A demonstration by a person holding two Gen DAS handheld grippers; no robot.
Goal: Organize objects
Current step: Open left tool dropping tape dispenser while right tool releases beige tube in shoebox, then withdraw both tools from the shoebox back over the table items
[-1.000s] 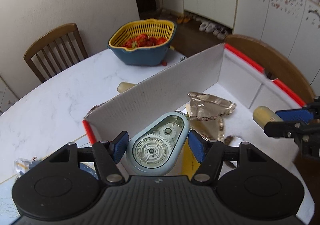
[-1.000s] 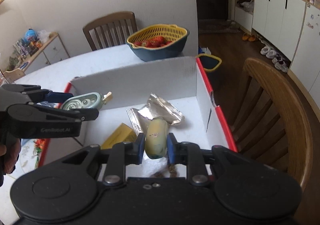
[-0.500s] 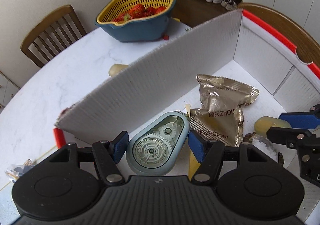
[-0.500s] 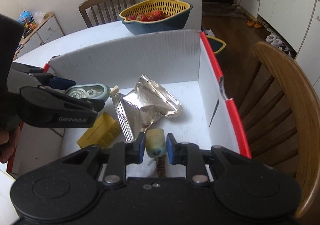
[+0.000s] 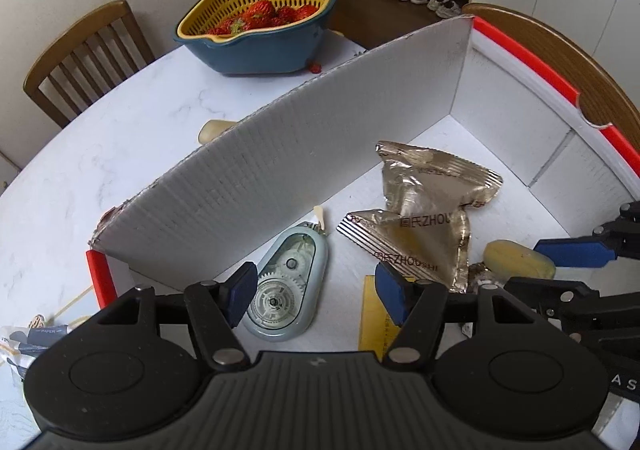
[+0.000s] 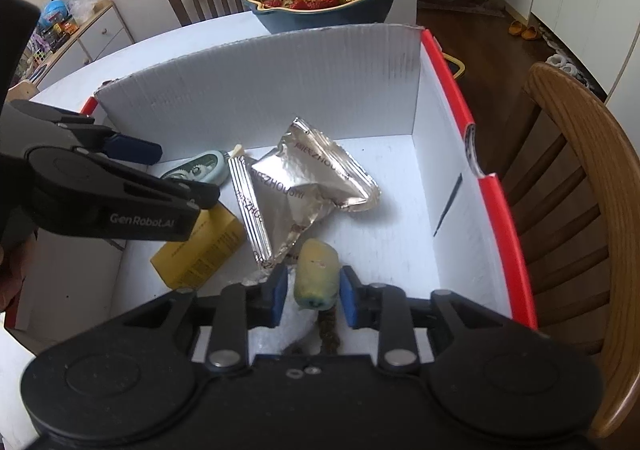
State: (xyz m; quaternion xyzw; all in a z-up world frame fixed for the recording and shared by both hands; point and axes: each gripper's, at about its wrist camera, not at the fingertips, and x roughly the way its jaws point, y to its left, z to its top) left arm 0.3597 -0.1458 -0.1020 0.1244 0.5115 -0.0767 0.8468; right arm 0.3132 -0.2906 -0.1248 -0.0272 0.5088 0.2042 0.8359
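Inside the box [image 6: 448, 153], you are finding bare floor only toward the far right corner. The foil packets [image 6: 304, 185], yellow carton [image 6: 200, 250] and tape dispenser [image 5: 286, 286] are crowding the left and middle; the tall back wall [image 5: 304, 169] is blocking approach from the table [image 5: 80, 153].

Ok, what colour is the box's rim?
Red, on the white box's rim; clearest in the right wrist view.

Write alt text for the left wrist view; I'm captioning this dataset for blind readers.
The open left tool hovers over a pale blue correction tape dispenser lying in a white cardboard box, beside silver snack packets. On the table behind stands a colander of strawberries.
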